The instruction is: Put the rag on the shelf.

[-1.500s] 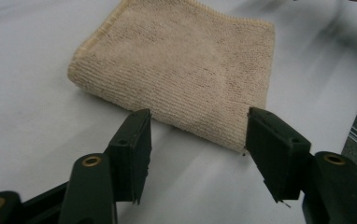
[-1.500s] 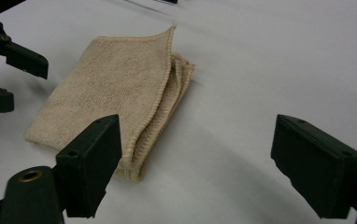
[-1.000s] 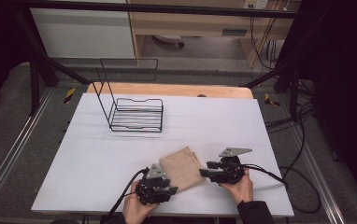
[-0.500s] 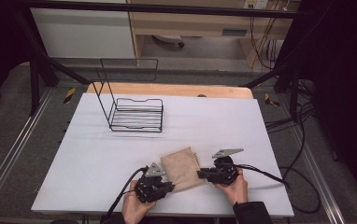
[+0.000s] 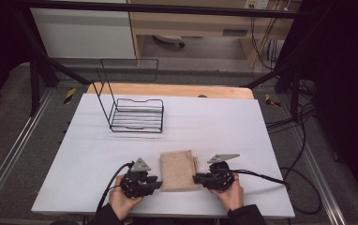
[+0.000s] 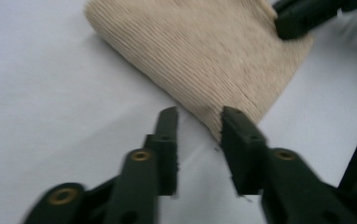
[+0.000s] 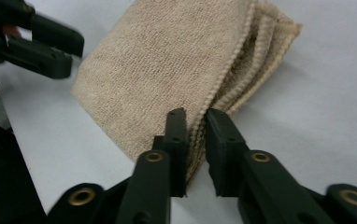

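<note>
Left gripper (image 6: 199, 122) parted at the near left edge of a folded beige towel (image 5: 179, 169), jaws just eased wider with only bare white bench (image 5: 214, 117) between them, the right jaw brushing the ribbed cloth. Right gripper (image 7: 196, 119) narrowly parted astride the towel's stacked, corded hems on the opposite side, jaws just opened a little, whether the pads press the cloth impossible to tell. Towel flat at the bench's near edge, square, several layers thick, well apart from a black wire rack (image 5: 137, 115).
</note>
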